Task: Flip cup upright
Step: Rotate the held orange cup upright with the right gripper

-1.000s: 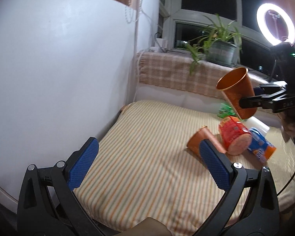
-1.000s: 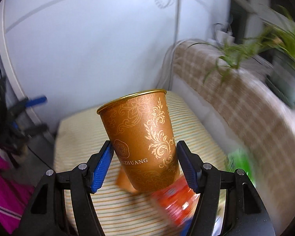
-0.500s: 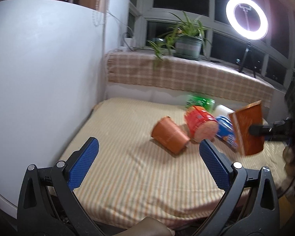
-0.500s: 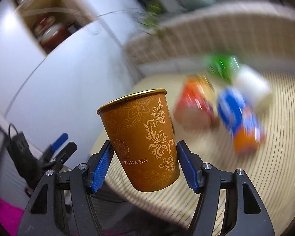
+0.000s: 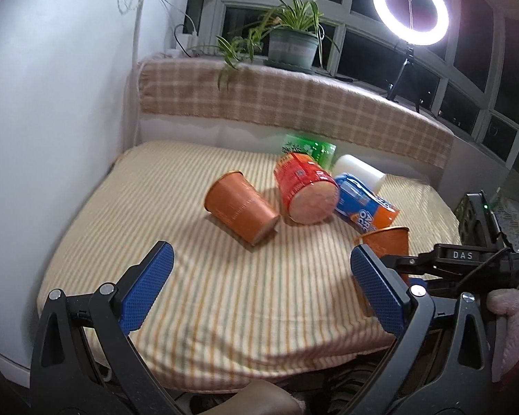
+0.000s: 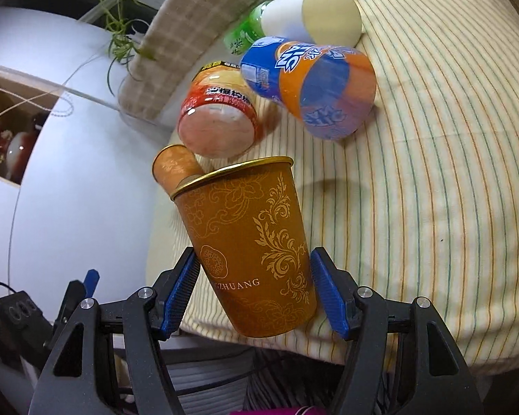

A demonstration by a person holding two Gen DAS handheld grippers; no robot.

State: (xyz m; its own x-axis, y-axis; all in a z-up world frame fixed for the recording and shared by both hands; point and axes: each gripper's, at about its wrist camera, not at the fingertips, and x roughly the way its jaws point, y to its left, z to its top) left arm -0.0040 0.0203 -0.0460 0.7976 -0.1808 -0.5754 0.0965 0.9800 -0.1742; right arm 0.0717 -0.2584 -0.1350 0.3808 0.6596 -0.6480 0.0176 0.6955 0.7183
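Observation:
My right gripper (image 6: 254, 288) is shut on an orange paper cup with gold scrollwork (image 6: 249, 242), rim up, held low over the front right part of the striped cushion (image 5: 225, 294). The cup (image 5: 385, 242) and the right gripper (image 5: 408, 266) also show in the left wrist view; its base is hidden there. A second orange cup (image 5: 240, 207) lies on its side mid-cushion; it also shows in the right wrist view (image 6: 174, 167). My left gripper (image 5: 257, 292) is open and empty, above the cushion's front edge.
A red jar (image 5: 304, 188), a blue-orange bottle (image 5: 363, 205), a white cylinder (image 5: 358, 169) and a green bottle (image 5: 309, 148) lie at the back right. A white wall (image 5: 52, 121) stands left. A plaid ledge (image 5: 294, 103) with a plant (image 5: 290, 38) is behind.
My right gripper has brought the cup down from high in the air to the front right of the cushion, turning it rim up. The left gripper has swung right, still open.

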